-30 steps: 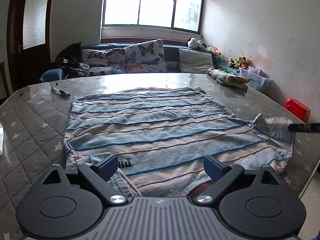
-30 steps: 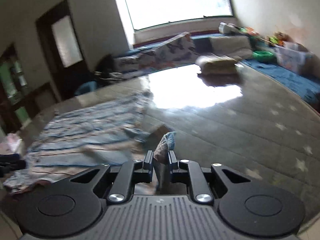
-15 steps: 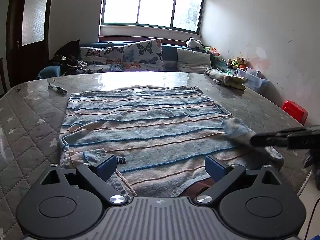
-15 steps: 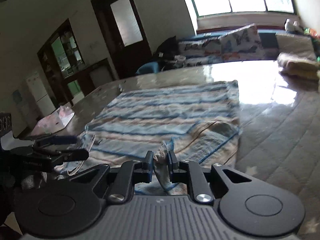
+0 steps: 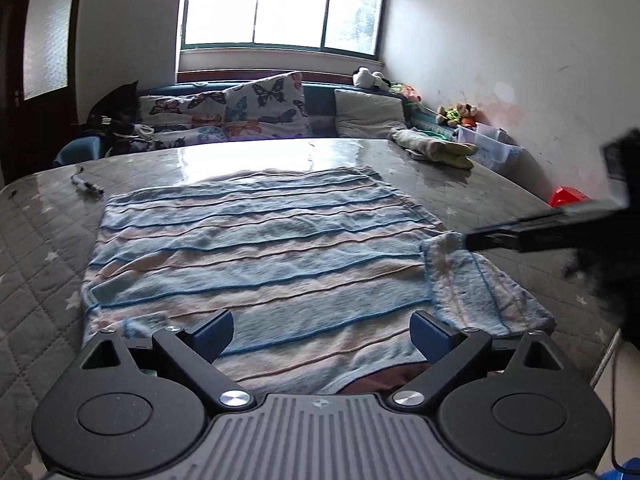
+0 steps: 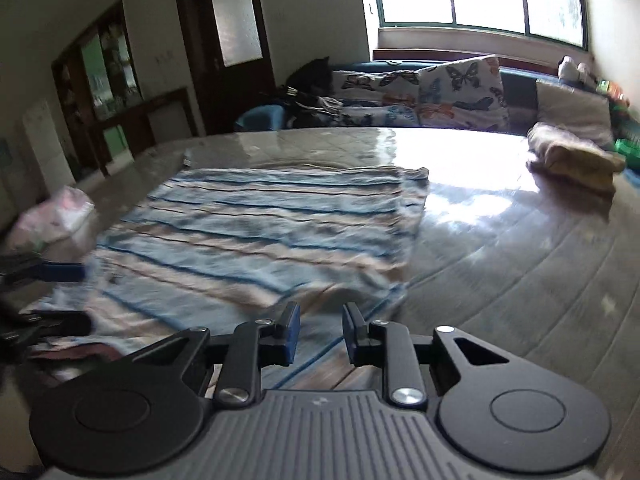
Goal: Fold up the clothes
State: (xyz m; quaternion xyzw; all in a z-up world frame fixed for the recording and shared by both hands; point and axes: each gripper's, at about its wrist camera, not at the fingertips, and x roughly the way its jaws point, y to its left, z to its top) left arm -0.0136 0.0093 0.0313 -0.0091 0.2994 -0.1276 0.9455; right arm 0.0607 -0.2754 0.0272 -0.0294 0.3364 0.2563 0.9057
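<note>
left wrist view, striped garment (image 5: 256,248) flat, stripes crosswise, both hand-held grippers (image 5: 322,330) (image 6: 319,334) apart

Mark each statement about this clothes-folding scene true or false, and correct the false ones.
1. The striped garment lies spread on the table. True.
2. The left gripper is shut on the cloth. False: its jaws stand wide apart, holding nothing.
3. The right gripper has a gap between its jaws. True.
4. The garment's right sleeve is folded across the middle. False: it sticks out at the garment's side.
5. A folded cloth sits at the table's far end. True.
</note>
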